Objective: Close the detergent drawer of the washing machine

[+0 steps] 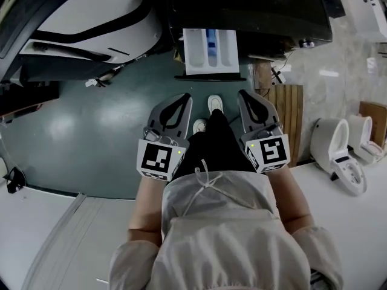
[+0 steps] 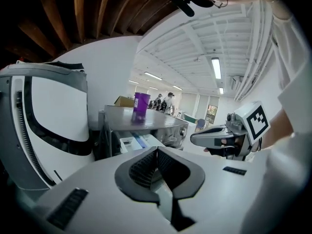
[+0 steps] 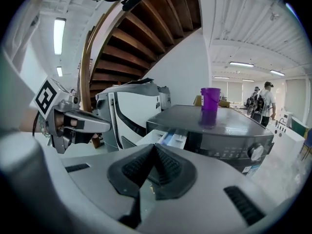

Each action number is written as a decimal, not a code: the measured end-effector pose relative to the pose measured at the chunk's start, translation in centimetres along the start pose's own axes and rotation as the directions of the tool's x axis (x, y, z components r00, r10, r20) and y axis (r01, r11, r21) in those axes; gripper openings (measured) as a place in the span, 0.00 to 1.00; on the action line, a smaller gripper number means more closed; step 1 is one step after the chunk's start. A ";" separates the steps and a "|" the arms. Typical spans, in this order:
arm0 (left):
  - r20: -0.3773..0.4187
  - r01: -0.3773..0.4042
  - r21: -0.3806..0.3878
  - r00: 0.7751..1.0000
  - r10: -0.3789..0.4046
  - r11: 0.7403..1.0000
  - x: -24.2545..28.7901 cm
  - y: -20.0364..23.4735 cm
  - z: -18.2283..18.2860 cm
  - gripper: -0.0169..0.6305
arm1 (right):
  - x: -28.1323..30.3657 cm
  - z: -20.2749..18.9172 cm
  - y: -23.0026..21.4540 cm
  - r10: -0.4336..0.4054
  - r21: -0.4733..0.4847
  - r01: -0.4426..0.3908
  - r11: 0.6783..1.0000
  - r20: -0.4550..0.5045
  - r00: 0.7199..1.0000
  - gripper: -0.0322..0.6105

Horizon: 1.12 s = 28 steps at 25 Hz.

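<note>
The dark washing machine (image 1: 254,8) stands ahead of me, its white detergent drawer (image 1: 210,51) pulled out, with a blue insert in the middle compartment. The drawer also shows in the left gripper view (image 2: 137,141) and the right gripper view (image 3: 168,137). My left gripper (image 1: 183,97) and right gripper (image 1: 243,93) hover side by side over the teal floor, short of the drawer, not touching it. In each one's own view, the left gripper (image 2: 157,150) and the right gripper (image 3: 154,146) have jaws pressed together, holding nothing.
A purple cup (image 3: 210,100) stands on the washing machine's top. A white appliance (image 1: 91,14) with an open round door sits to the left. A wooden slat board (image 1: 289,110) and white toilets (image 1: 338,153) lie to the right. The person's shoes (image 1: 214,104) are between the grippers.
</note>
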<state>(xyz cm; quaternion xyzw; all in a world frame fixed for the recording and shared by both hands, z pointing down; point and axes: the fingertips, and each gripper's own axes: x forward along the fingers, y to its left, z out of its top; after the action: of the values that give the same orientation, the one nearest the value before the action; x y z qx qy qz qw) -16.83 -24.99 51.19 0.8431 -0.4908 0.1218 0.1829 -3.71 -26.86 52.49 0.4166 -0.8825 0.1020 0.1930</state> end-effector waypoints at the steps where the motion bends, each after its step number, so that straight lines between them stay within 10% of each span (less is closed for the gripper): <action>1: -0.006 -0.003 -0.021 1.000 0.003 1.000 0.6 0.1 -0.5 0.06 | 0.4 -0.4 -0.5 0.004 0.003 -0.004 1.000 -0.007 1.000 0.05; 28: -0.079 -0.094 -0.138 0.993 0.084 0.986 7.6 2.3 -5.8 0.05 | 2.9 -5.5 -3.4 0.065 0.051 -0.060 0.997 -0.108 0.992 0.05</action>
<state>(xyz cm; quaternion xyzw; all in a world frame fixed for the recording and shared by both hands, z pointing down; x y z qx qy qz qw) -15.28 -29.49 59.77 0.8002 -0.5283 0.1255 0.2546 -1.33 -29.19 58.74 0.3868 -0.8806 0.1517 0.2278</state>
